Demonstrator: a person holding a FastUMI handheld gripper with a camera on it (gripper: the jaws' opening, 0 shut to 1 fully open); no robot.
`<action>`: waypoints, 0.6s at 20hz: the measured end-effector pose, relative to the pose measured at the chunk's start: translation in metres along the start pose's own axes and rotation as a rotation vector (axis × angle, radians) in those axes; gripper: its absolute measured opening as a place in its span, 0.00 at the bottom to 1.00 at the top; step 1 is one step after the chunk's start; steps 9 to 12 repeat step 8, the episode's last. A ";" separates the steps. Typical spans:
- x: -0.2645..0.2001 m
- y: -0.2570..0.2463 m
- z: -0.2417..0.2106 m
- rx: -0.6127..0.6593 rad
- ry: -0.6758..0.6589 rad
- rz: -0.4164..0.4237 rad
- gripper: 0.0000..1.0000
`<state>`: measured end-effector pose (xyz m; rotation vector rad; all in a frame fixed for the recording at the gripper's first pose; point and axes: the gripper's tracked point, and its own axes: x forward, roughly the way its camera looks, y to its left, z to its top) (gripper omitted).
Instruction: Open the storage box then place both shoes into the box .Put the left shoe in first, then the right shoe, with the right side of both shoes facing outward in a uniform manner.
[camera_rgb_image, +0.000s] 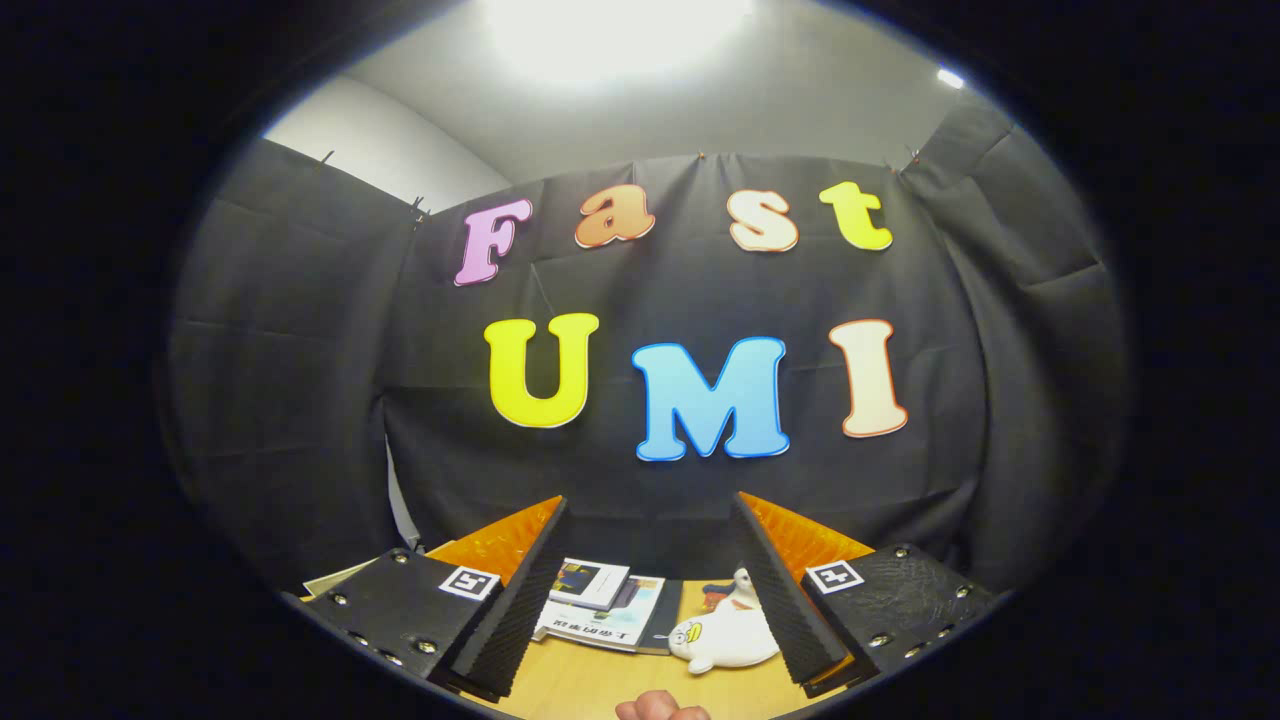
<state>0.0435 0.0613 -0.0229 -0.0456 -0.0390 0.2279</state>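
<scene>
Gripper (650, 590) fingers, black with orange backs, stand spread wide apart with nothing between them, raised above a light wooden table (590, 685). On that table, beyond the fingers, lies a white plush duck toy with a yellow beak (722, 636), close to the right finger. Left of the duck rest two stacked booklets (600, 603). A person's fingertips (660, 709) show at the table's near edge.

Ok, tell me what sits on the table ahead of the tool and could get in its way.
The open tool holds nothing. Between its fingers, just ahead, lie stacked booklets and a white plush toy, the toy close to one finger, on the table. Either could block a low forward move.
</scene>
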 end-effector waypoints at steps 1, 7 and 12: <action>-0.008 -0.005 -0.009 -0.011 0.010 0.002 0.96; -0.019 -0.045 -0.016 0.021 0.001 -0.032 0.96; -0.019 -0.053 -0.018 0.024 -0.002 -0.042 0.96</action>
